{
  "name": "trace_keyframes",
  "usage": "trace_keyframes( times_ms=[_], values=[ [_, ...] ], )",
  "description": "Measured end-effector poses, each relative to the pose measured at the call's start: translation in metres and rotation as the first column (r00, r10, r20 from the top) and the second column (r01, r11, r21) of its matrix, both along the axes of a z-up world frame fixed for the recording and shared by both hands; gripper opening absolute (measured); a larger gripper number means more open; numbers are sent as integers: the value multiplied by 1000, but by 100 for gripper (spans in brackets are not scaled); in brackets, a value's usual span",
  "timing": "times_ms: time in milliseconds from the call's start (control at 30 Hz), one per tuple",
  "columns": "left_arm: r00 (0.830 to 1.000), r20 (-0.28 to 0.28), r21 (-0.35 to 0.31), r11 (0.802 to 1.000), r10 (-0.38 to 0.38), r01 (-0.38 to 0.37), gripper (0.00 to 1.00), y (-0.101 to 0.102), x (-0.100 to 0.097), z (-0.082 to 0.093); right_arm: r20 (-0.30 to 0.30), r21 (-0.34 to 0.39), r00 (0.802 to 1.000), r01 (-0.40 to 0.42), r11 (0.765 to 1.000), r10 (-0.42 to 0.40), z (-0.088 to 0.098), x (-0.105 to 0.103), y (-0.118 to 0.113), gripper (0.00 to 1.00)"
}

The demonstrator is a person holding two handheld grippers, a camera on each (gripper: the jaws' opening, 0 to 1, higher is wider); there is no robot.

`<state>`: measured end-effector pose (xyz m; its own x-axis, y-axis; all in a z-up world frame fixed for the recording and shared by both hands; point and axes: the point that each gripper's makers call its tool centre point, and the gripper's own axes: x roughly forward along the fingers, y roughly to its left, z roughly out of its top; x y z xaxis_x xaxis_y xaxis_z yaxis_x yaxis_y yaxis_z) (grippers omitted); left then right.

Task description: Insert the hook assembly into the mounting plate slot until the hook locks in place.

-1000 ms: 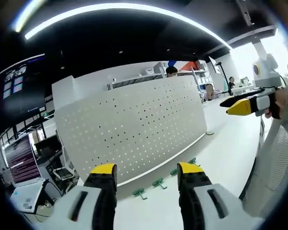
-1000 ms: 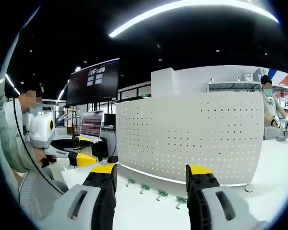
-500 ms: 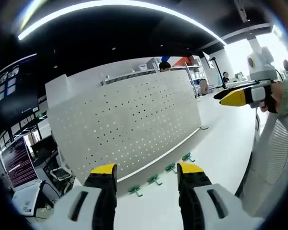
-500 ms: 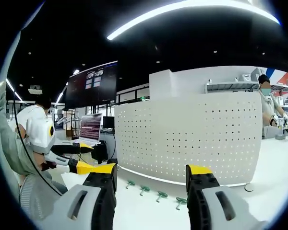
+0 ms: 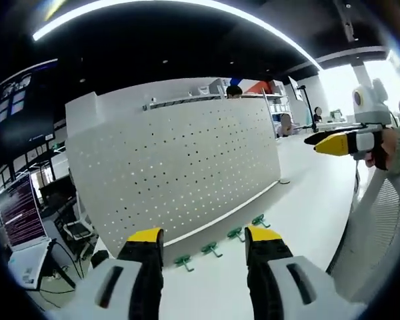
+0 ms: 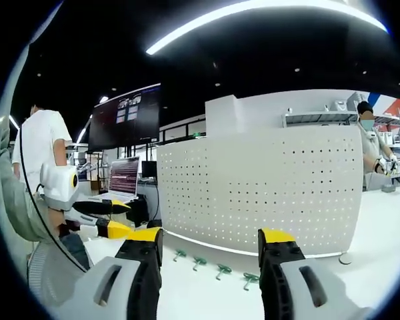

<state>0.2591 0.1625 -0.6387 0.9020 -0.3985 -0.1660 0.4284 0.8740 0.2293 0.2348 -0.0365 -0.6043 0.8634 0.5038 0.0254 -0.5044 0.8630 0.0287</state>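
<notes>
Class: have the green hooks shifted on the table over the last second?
No. In the right gripper view the four hooks lie in the same row along the foot of the pegboard as before, with the same spacing.

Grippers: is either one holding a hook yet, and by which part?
No. Both the left gripper and right gripper are open and empty; the green hooks lie on the table by the pegboard.

A pegboard [image 5: 180, 170] is standing upright on the table [image 5: 300, 193], four hooks [image 6: 213, 265] are lying in a row just before its foot, and a monitor [image 6: 125, 175] is sitting behind its end.
</notes>
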Motion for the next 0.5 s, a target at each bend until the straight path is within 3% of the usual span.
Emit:
trace_keyframes(
  times_ms=[267, 333, 433, 500],
  values=[
    [1000, 16, 81, 996, -25, 23, 43, 21, 24, 4, -13, 11, 1000, 9, 1000, -9, -1, 2, -2, 56],
    [999, 4, 95, 995, -35, 34, 43, 25, 31, 1, -18, 15, 1000, 10, 1000, -9, -2, 2, -3, 56],
    [996, -23, 173, 981, -81, 84, 42, 28, 42, -8, -24, 16, 1000, 10, 1000, -9, -3, 3, -3, 56],
    [989, -78, 162, 977, -128, 139, 44, 25, 45, -19, -28, 17, 1000, 12, 1000, -11, -4, 4, -3, 56]
  ],
)
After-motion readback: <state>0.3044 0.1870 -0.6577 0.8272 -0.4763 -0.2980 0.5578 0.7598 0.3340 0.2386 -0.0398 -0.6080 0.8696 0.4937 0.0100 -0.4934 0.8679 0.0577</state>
